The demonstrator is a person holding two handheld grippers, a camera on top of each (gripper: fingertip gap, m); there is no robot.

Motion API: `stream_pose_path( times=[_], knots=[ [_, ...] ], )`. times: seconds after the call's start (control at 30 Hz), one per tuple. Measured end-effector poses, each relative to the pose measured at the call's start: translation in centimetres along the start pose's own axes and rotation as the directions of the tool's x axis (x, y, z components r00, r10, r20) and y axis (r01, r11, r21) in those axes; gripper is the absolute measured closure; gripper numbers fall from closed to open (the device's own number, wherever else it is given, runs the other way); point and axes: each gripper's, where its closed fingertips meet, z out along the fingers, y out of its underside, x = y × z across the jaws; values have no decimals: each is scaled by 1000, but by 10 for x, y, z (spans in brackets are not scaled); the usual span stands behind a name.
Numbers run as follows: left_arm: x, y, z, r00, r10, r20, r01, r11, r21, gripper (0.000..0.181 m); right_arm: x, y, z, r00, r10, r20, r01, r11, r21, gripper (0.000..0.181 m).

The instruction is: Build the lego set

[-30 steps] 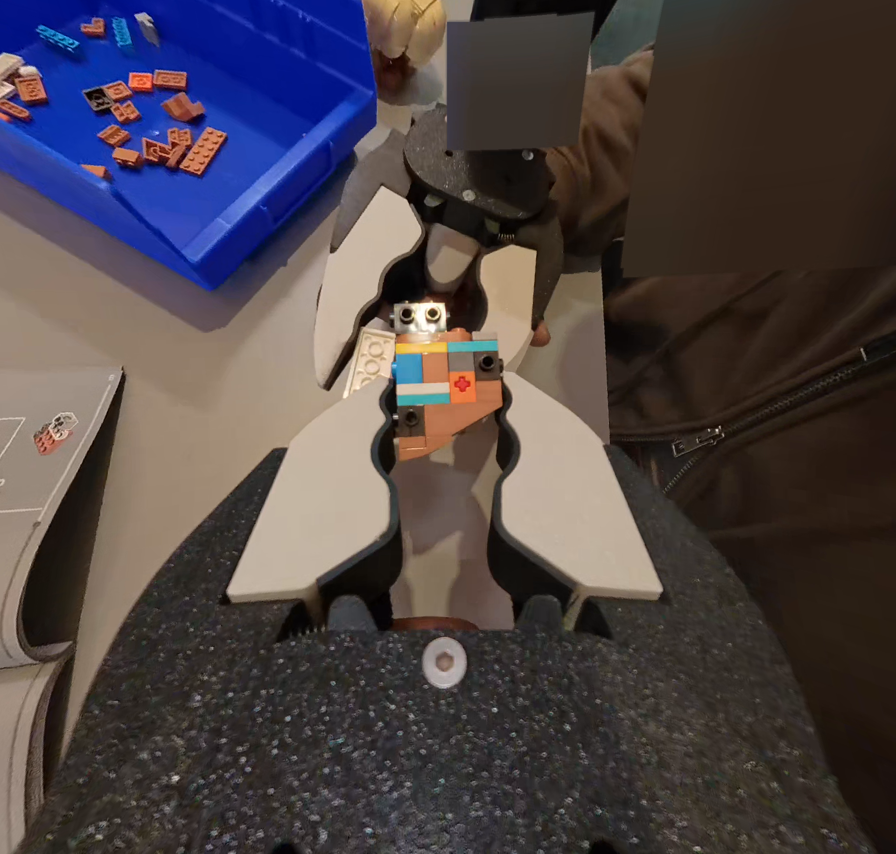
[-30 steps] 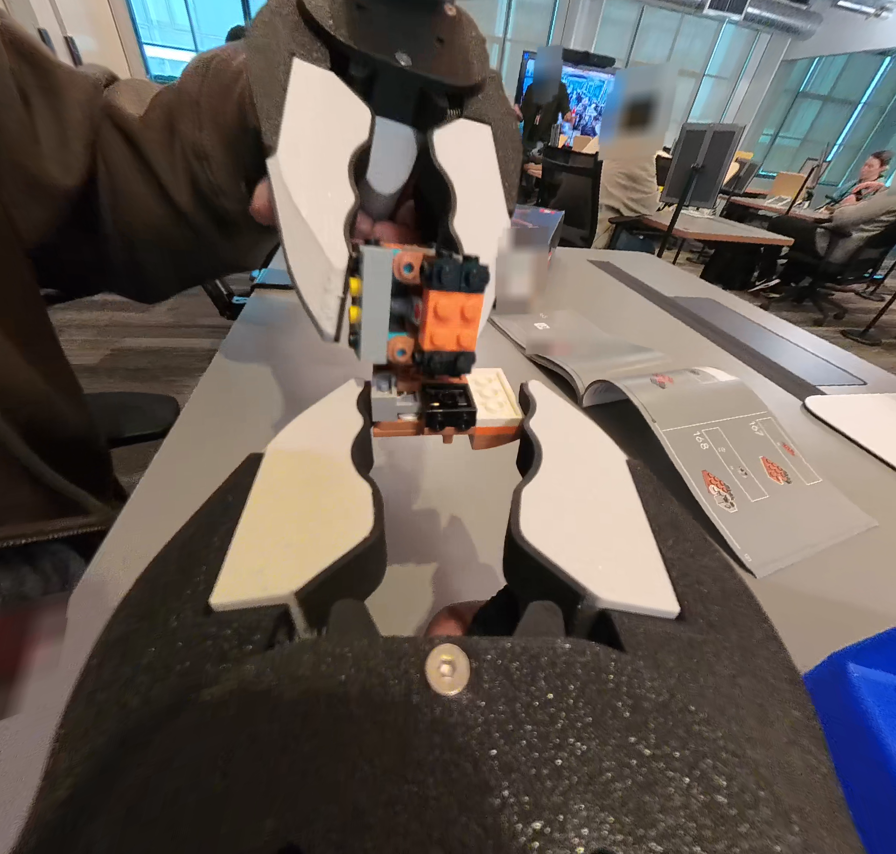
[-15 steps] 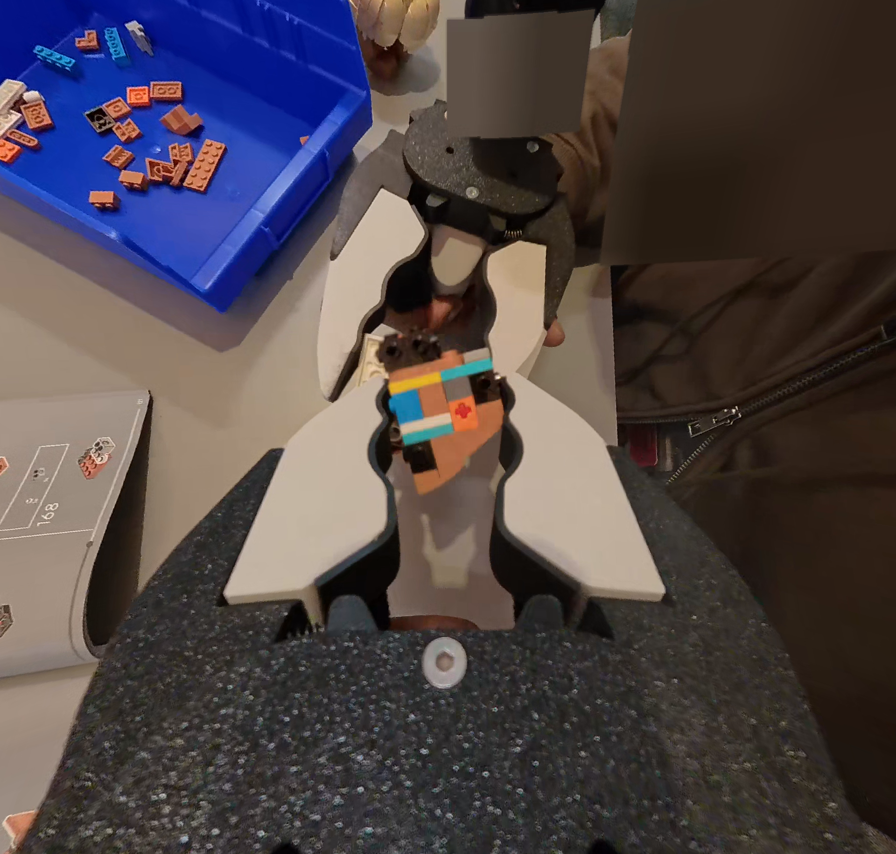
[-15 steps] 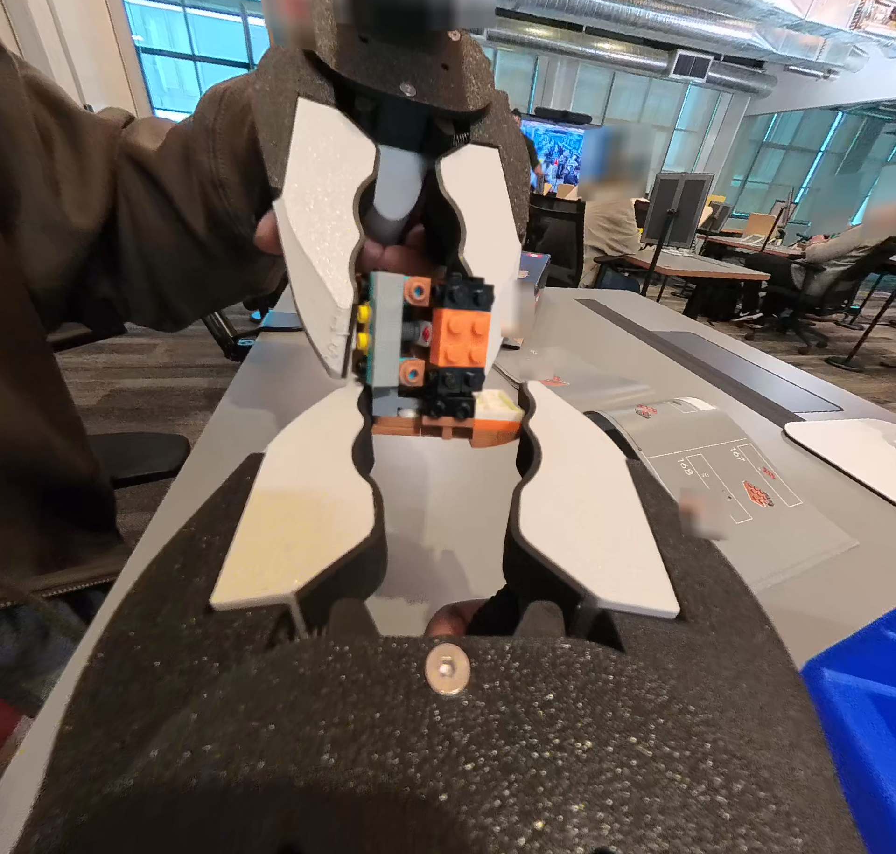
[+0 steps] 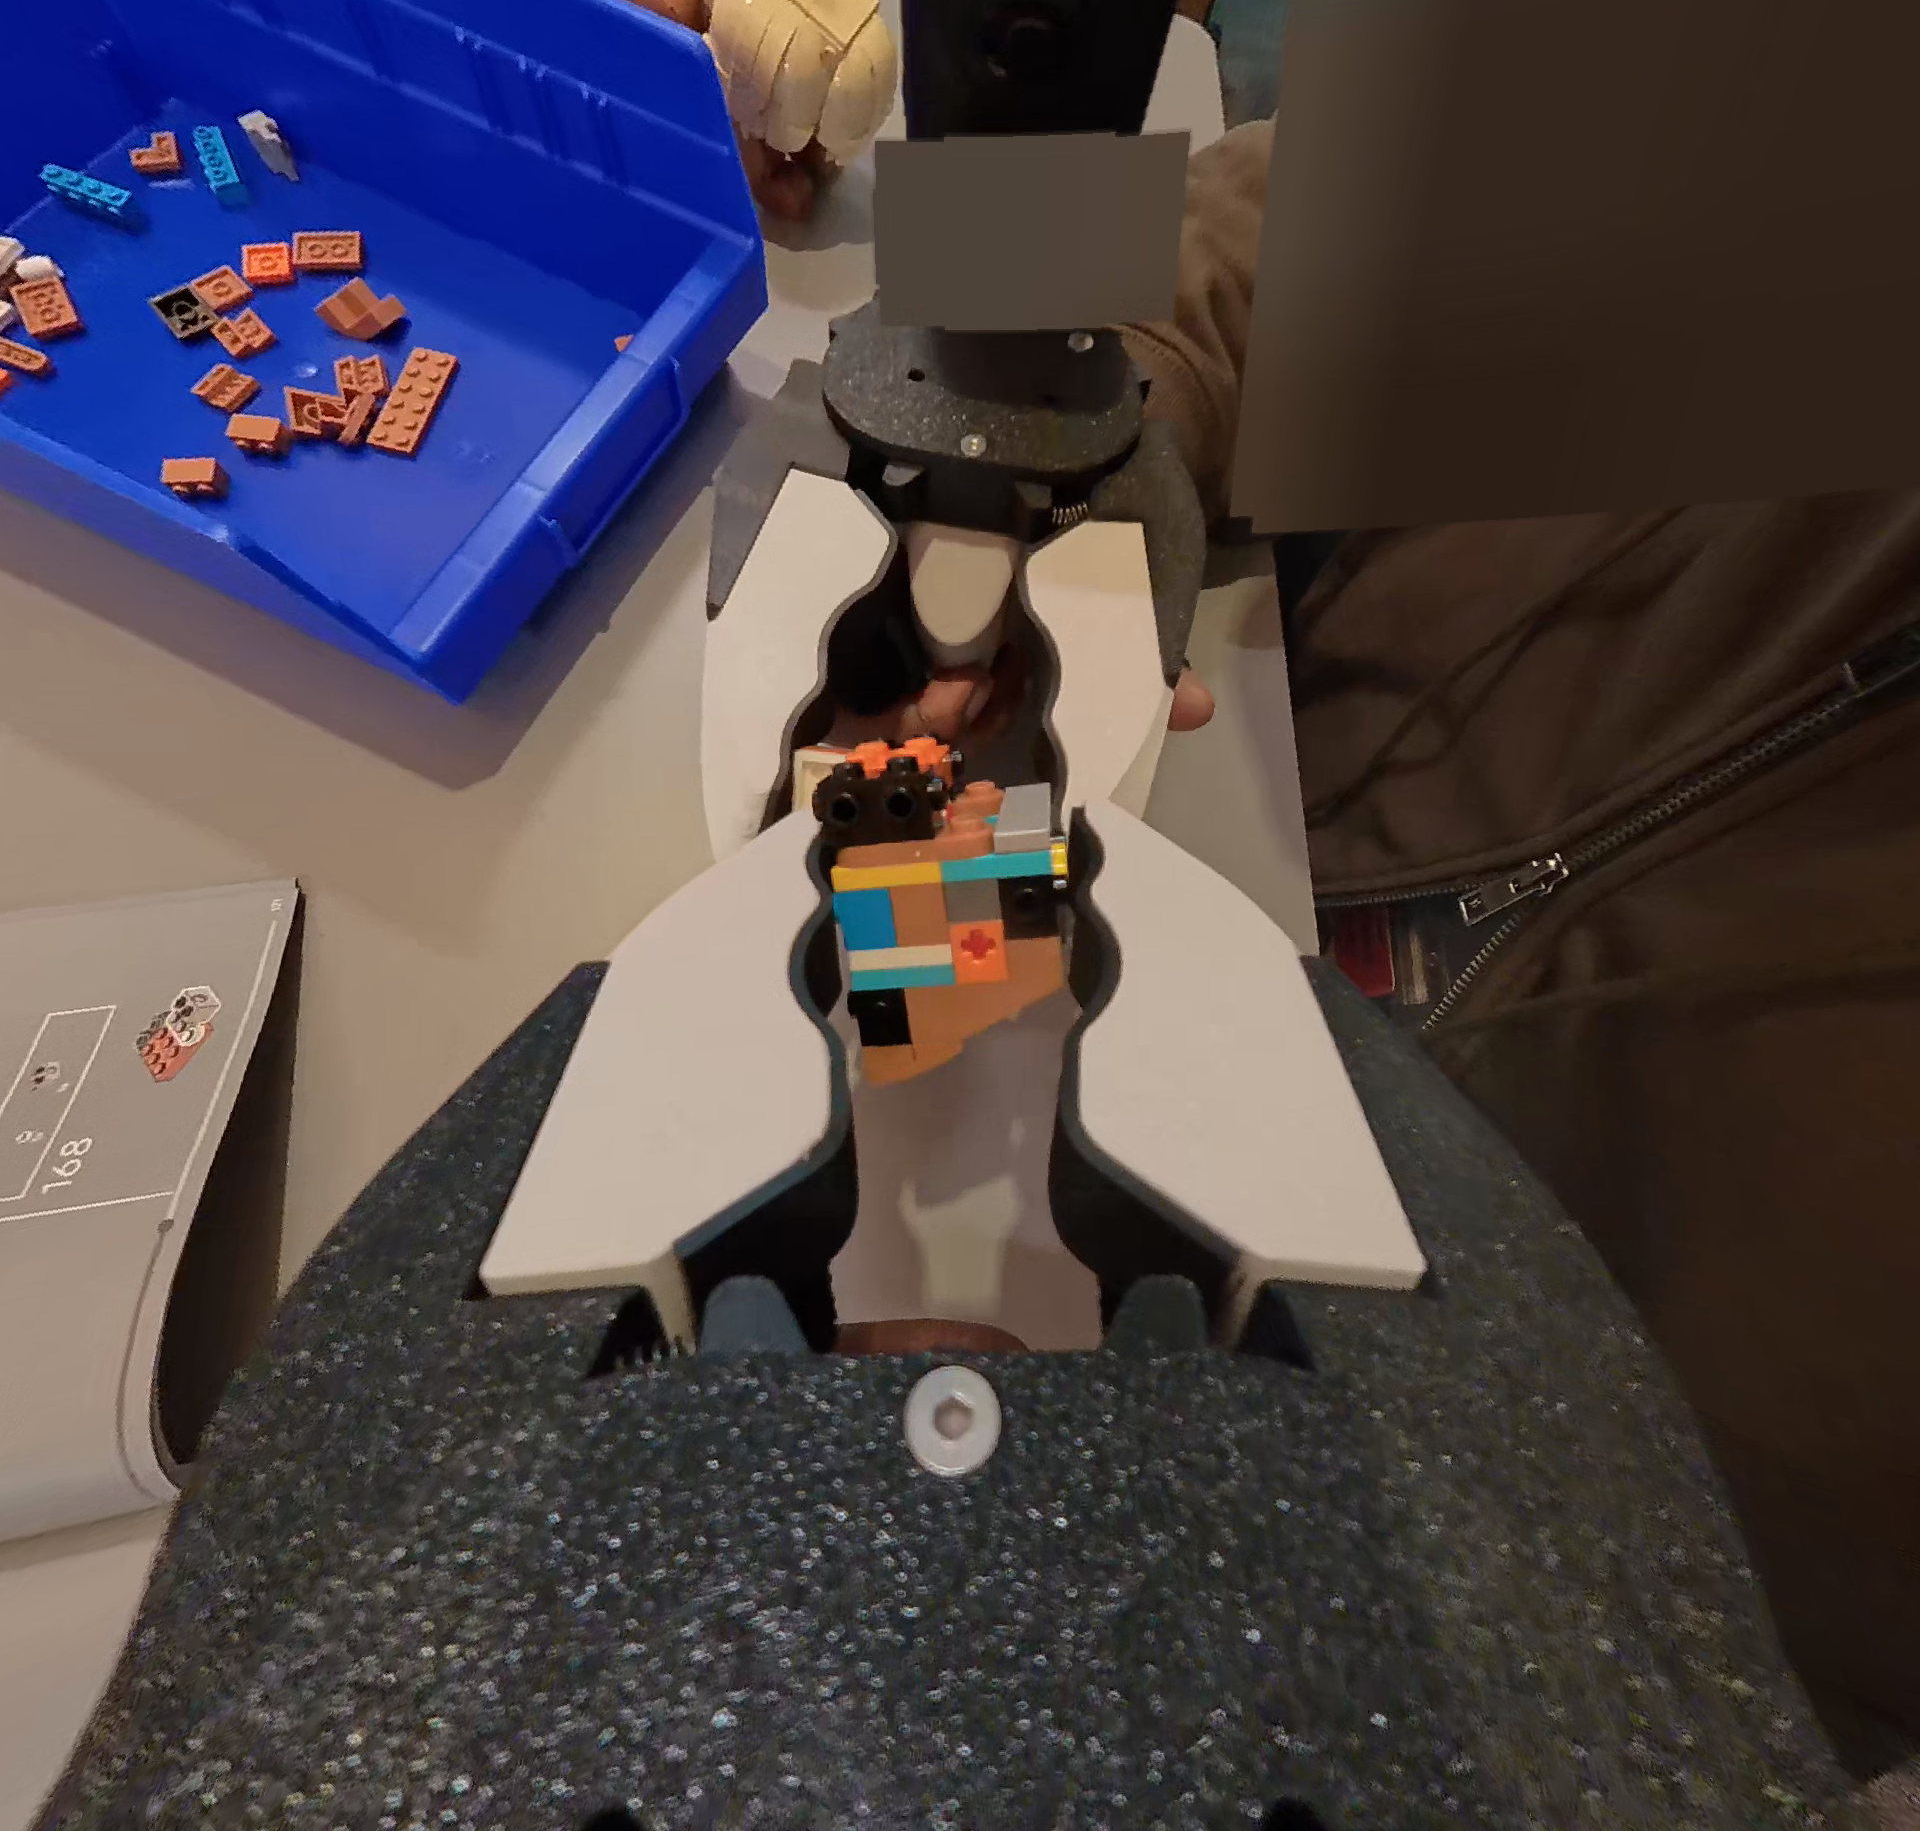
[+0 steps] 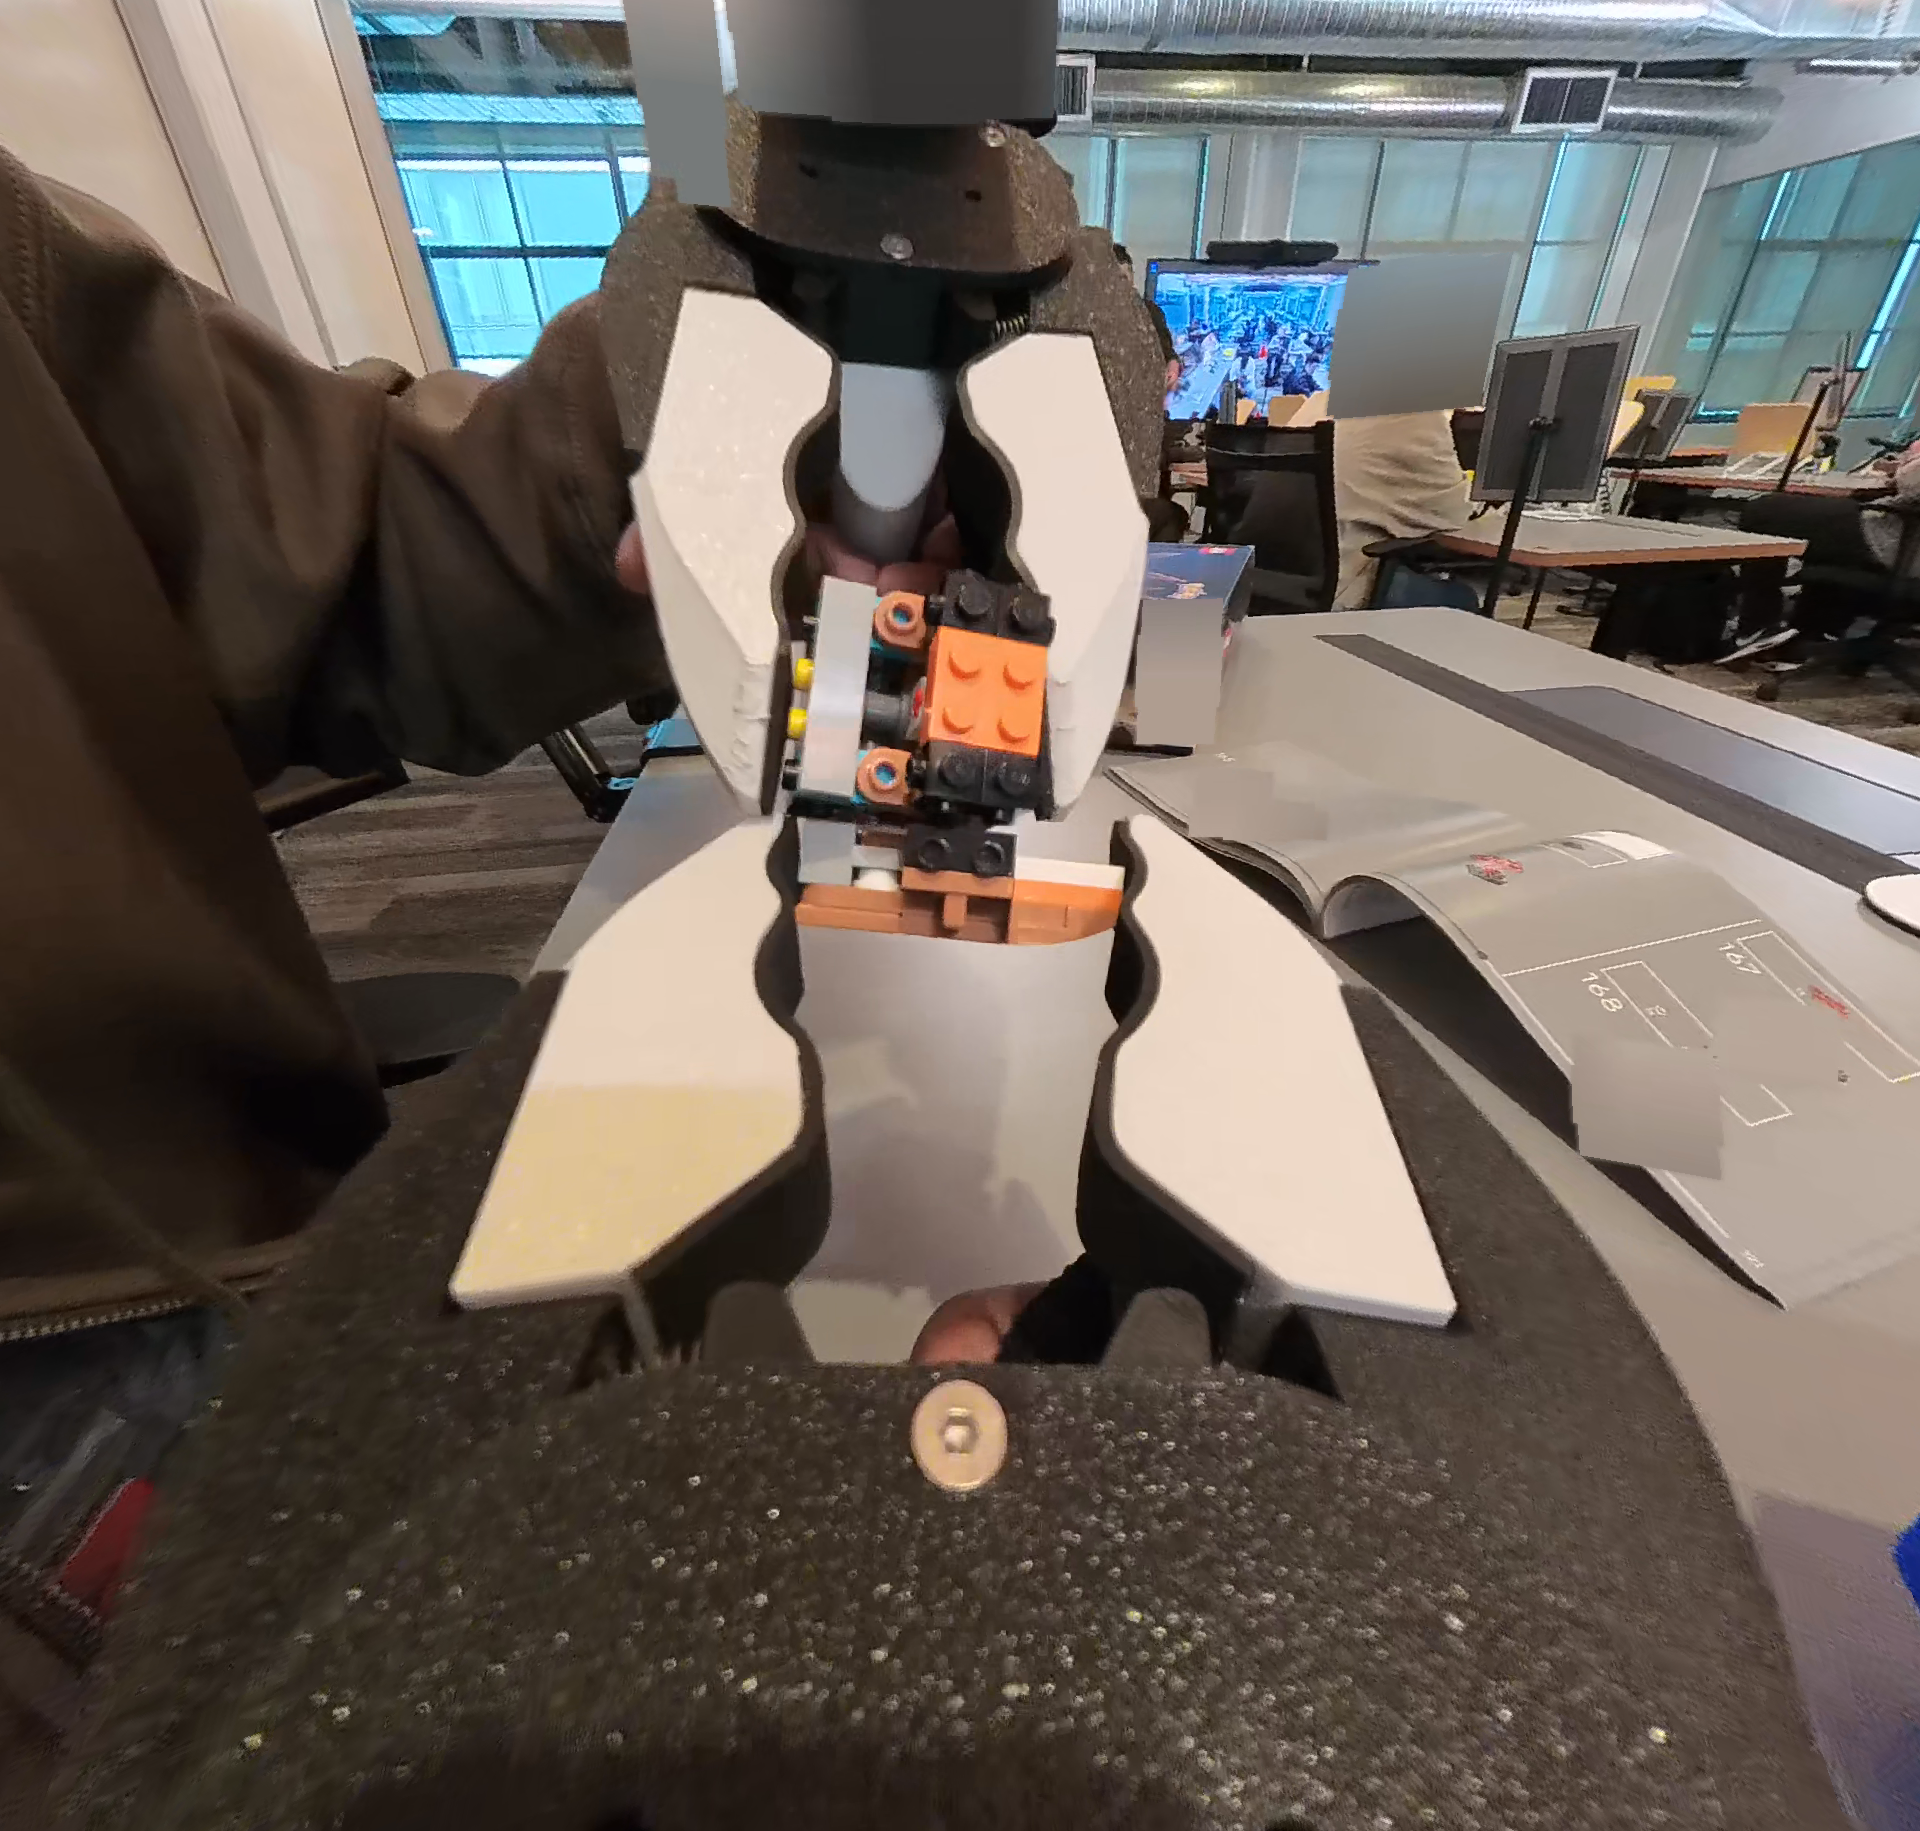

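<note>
- I have the lego sub-assembly point(image 5: 940, 934) held in the air above the grey table point(image 5: 312, 763), between the two tools, which meet tip to tip over it.
- My left gripper point(image 5: 951, 908) is clamped on the sub-assembly: its fingers press the flat multicoloured sides, with the brown sloped end pointing back toward the camera.
- My right gripper point(image 6: 951, 882) has its fingers set against the ends of the brown and white plate point(image 6: 956, 898) at the near side of the sub-assembly. They seem to pinch that plate, though how firmly I cannot tell.
- In the right wrist view the orange stud block point(image 6: 982, 701) and the black bricks around it face me, just beyond the plate and between the left gripper's fingers.
- I judge the sub-assembly light and rigid as a whole, but fragile at its seams: small plates and clipped side pieces could pop off under a skewed squeeze.
- The smooth plastic faces look slippery, so I would take hold across the broad flat sides, as the left tool does, and never on the small protruding studs or yellow pins point(image 6: 800, 695).
- Relative to the sub-assembly, the blue bin point(image 5: 582, 493) of loose pieces lies beyond and to the left, and the open instruction booklet point(image 5: 135, 1158) lies left of it on the table.
</note>
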Motion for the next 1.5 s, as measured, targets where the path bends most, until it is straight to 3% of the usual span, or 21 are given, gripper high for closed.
stream_pose_path(
  times=[0.13,0.33,0.47,0.63,0.73,1.07,1.3,1.5],
  knots=[
    [-4,0,-6,1000,-1,7,0,1000,28,140,2,3,0,1000,-5,-7,5,1000,-21,124],
    [-13,26,-8,996,-68,54,64,995,70,140,11,50,6,987,-156,-39,137,940,-313,125],
    [-16,55,-2,991,-106,77,103,993,51,140,13,69,9,979,-201,-16,176,892,-417,125],
    [-17,79,5,988,-138,75,136,990,35,140,15,109,-3,981,-189,35,165,739,-653,125],
    [-18,84,11,988,-146,60,144,989,36,140,16,120,-11,989,-149,22,118,674,-729,124],
    [-21,87,35,996,-83,29,84,996,-30,140,17,125,-29,999,-49,-15,20,641,-767,124],
    [-24,78,49,1000,-5,20,7,994,-108,140,19,126,-39,998,-40,-48,-11,639,-769,113],
    [-26,76,65,998,59,-9,-60,967,-246,140,18,125,-40,998,-40,-44,-7,646,-763,126]
  ],
)
